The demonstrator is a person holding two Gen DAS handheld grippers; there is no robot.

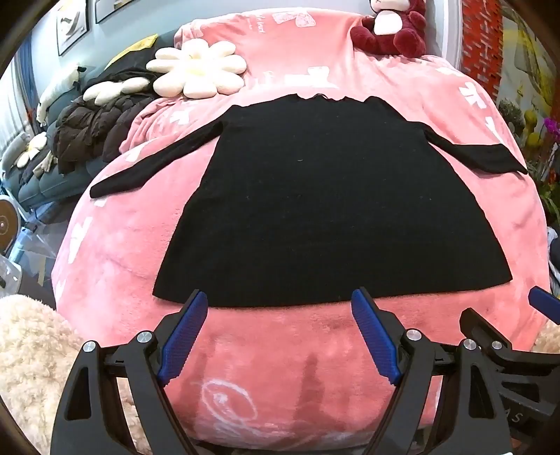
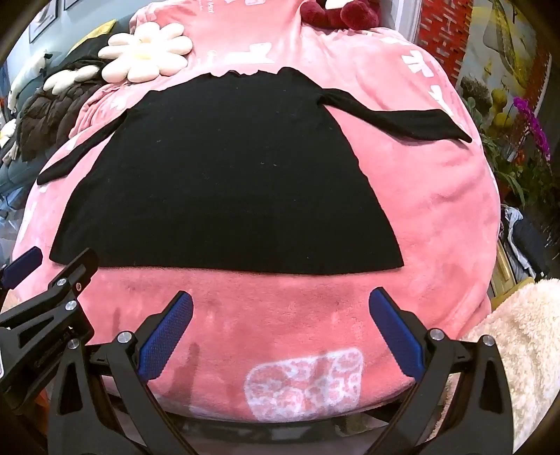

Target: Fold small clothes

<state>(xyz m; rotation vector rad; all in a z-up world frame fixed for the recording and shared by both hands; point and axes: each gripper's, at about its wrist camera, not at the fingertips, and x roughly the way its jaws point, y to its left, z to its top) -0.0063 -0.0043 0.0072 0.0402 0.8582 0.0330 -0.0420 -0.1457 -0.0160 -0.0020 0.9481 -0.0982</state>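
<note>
A small black long-sleeved top (image 1: 315, 196) (image 2: 224, 182) lies flat on a pink plush blanket (image 1: 273, 350) (image 2: 280, 308), neckline far, hem near, both sleeves spread sideways. My left gripper (image 1: 280, 301) is open just short of the hem, with only pink blanket between its blue pads. My right gripper (image 2: 280, 297) is open too, slightly back from the hem toward its right half, and holds nothing. Each gripper shows at the edge of the other's view.
A white flower cushion (image 1: 197, 71) (image 2: 147, 52) and a dark red plush toy (image 1: 392, 31) sit beyond the neckline. Dark jackets (image 1: 94, 129) pile on a sofa at the left. A cream fleece (image 1: 31, 367) (image 2: 525, 350) lies near the front. Potted plants (image 2: 518, 115) stand at the right.
</note>
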